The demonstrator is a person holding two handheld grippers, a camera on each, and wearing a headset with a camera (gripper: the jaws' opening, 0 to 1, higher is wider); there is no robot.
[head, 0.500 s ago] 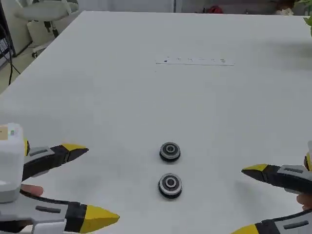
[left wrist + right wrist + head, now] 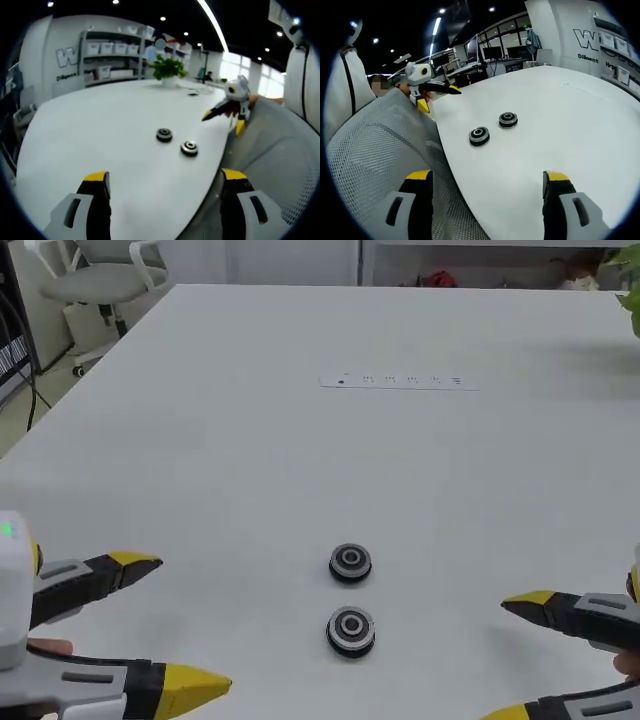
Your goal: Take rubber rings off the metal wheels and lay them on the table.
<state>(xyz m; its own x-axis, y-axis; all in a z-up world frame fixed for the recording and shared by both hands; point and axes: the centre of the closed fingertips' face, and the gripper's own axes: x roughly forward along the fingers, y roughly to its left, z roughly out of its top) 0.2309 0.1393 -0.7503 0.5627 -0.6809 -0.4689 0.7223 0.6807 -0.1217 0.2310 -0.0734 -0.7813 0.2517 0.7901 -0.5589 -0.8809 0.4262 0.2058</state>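
Wheels (image 2: pixel 350 563) lie between spread left tool (image 2: pixel 182 621) and right tool (image 2: pixel 500 660), rings (image 2: pixel 350 645) apparently on.

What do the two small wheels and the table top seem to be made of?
The far wheel and the near wheel look like bright metal at the hub, which glints, with a dark, dull outer band, probably rubber. The table looks like white matte laminate, smooth and without glare; I cannot be sure.

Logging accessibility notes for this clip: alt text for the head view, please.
Two small wheels, a far wheel and a near wheel, sit apart on a white table. The left gripper and the right gripper flank them low in the picture, jaws open, touching neither.
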